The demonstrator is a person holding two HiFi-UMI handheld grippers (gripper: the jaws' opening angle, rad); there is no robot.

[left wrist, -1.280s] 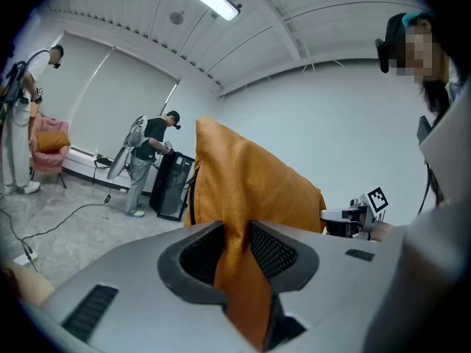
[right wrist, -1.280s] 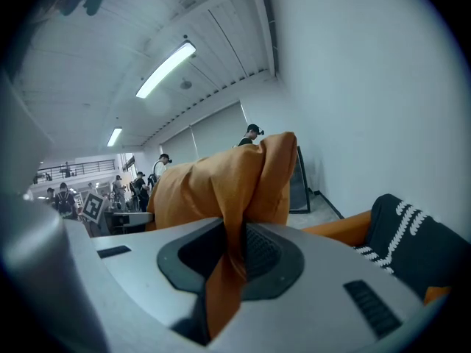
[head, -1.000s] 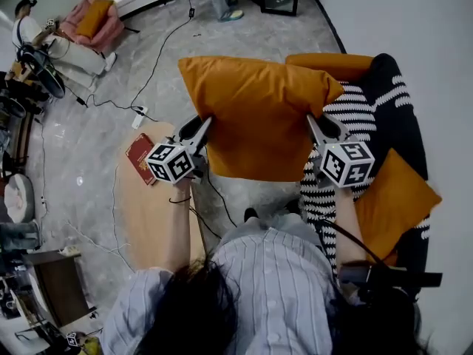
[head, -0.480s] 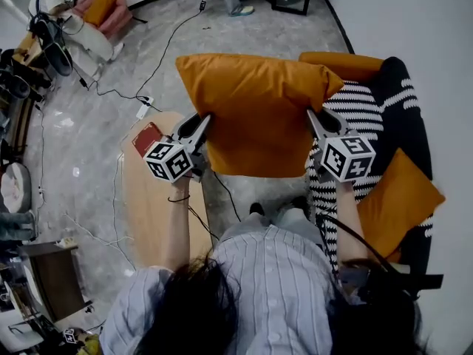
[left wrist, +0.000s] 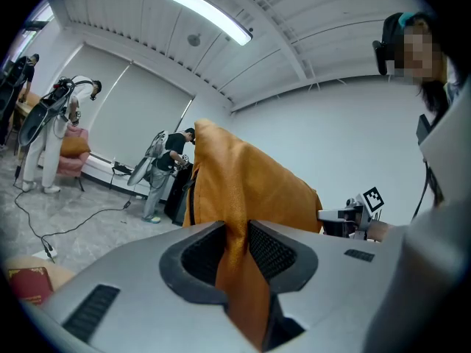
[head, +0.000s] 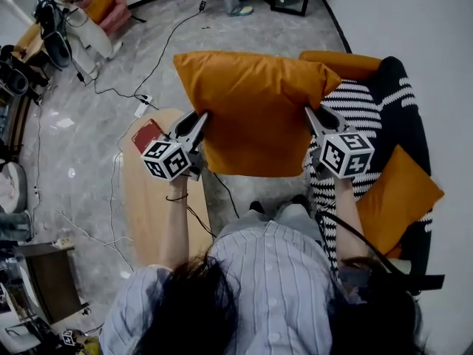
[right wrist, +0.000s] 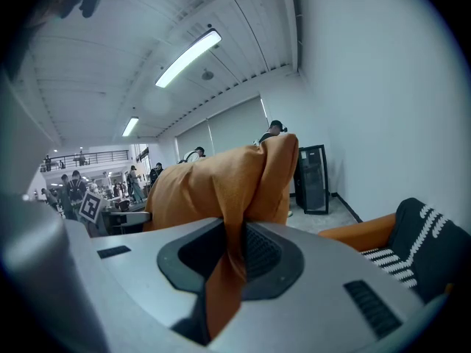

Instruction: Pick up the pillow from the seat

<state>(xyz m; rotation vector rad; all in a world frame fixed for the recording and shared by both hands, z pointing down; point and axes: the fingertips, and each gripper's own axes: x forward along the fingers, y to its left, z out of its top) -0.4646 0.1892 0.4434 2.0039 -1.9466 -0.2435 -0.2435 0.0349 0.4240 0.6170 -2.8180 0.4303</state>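
Floor (head: pixel 89 117) of grey stone is seen around a black armchair (head: pixel 403 117) with white stripes, which is set against the white wall (head: pixel 443 21) at the right. The large orange pillow (head: pixel 259 113) is held up in the air, mostly over the floor beside the armchair, and is stretched between the two grippers. A pale wooden table (head: pixel 148 213) is placed under the left arm, and a smaller orange cushion (head: pixel 399 198) is left lying on the armchair. The pillow's left edge is pinched by the left gripper (head: pixel 195 124), whose jaws are closed on a fold of the fabric; the right edge is pinched likewise by the right gripper (head: pixel 315 118). A red book (head: pixel 146 134) is laid on the table
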